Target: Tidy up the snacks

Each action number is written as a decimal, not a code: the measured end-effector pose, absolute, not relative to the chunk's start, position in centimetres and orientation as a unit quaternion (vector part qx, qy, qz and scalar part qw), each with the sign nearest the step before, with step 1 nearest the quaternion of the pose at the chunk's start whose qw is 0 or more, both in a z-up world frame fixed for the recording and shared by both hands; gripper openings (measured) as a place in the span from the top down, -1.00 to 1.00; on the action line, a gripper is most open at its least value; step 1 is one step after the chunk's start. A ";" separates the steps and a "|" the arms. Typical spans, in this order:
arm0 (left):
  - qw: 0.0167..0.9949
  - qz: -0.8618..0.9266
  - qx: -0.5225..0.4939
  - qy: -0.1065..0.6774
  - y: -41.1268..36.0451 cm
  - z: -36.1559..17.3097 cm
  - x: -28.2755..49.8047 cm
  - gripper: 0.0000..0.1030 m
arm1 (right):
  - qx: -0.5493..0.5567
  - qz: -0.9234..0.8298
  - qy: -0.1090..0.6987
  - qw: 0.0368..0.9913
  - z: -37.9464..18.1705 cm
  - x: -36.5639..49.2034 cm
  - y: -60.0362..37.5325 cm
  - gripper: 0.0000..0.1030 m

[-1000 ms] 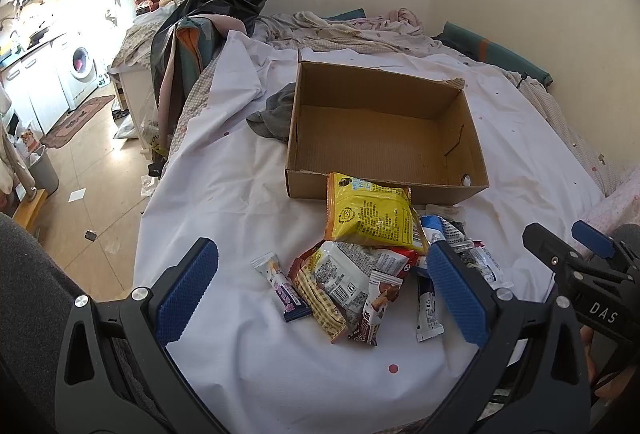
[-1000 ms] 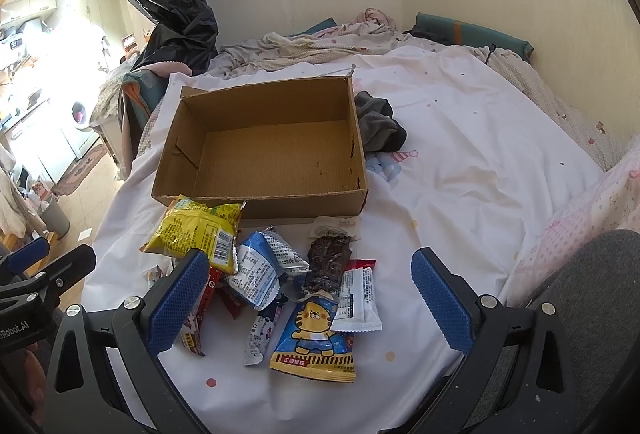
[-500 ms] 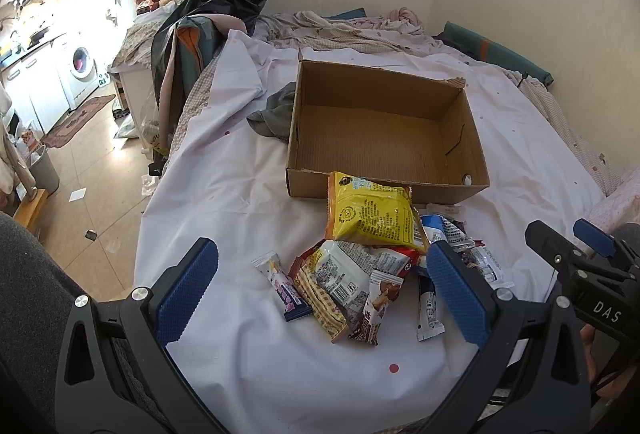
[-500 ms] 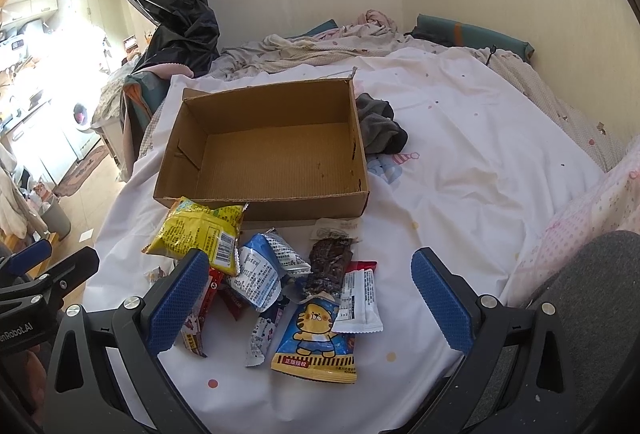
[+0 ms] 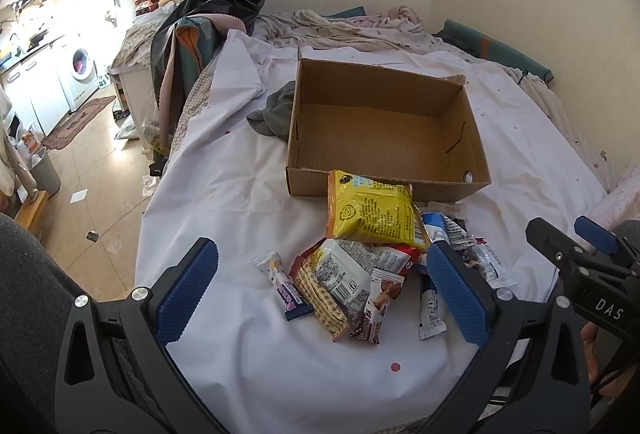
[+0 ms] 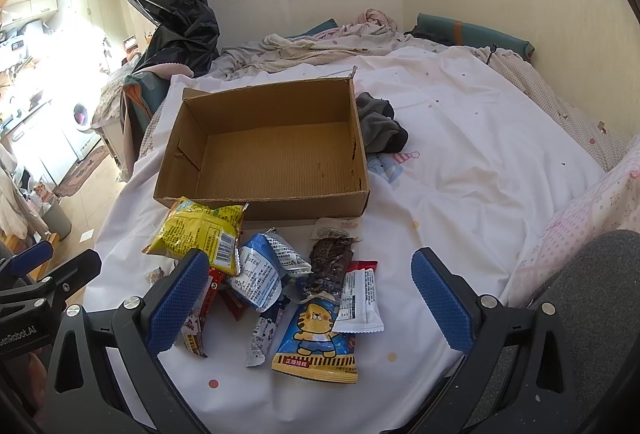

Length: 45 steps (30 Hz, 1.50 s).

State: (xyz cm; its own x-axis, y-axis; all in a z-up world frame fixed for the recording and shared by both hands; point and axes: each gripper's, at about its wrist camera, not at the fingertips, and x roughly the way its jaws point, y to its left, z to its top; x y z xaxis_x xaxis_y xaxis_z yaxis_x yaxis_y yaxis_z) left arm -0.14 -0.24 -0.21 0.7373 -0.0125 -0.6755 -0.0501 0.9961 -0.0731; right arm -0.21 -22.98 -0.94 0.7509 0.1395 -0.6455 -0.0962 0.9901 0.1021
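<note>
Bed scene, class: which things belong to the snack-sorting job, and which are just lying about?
Belong: cardboard box, empty; yellow packet; blue packet; tiger packet; purple bar.

Lying about: grey cloth; black bag; rumpled bedding.

Left gripper point(image 5: 322, 292): you hold it low with its jaws spread wide and nothing between the blue pads point(image 5: 186, 290).
Right gripper point(image 6: 308, 300): you hold it likewise, jaws wide apart, blue pads point(image 6: 438, 304) gripping nothing.
Relative pose: your two grippers sit side by side, both pointing forward and slightly down; each shows at the edge of the other's view.
Your hands: only a sliver of your right hand point(image 5: 590, 348) shows behind its gripper in the left wrist view.
Contact: neither gripper touches anything.
</note>
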 end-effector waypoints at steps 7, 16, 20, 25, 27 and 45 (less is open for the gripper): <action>0.931 0.010 -0.044 0.363 -0.2 -0.2 -0.1 -1.00 | 0.031 0.063 0.348 0.935 -1.0 -0.2 -23.0 -1.00; 0.931 0.010 -0.043 0.363 -0.2 -0.2 -0.1 -1.00 | 0.032 0.063 0.347 0.935 -0.9 -0.2 -23.0 -1.00; 0.931 0.011 -0.041 0.361 -0.2 -0.2 -0.1 -1.00 | 0.033 0.064 0.348 0.935 -0.9 -0.2 -23.0 -1.00; 0.931 0.012 -0.041 0.362 -0.2 -0.2 -0.1 -1.00 | 0.036 0.063 0.347 0.935 -0.9 -0.4 -22.9 -1.00; 0.931 0.012 -0.039 0.362 -0.2 -0.2 -0.1 -1.00 | 0.040 0.063 0.350 0.934 -1.0 -0.3 -23.0 -1.00; 0.846 -0.030 -0.127 0.517 -0.6 -3.5 11.0 -1.00 | 0.133 0.076 0.442 0.884 -1.7 5.5 -26.7 -1.00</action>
State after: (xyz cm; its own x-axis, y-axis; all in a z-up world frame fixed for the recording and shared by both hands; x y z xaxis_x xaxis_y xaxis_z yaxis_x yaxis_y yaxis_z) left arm 11.01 -0.58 -3.51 0.4641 -0.1821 -0.8669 -0.0797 0.9661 -0.2456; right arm 5.51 -26.73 -1.66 0.5973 0.2514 -0.7616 -0.0168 0.9533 0.3015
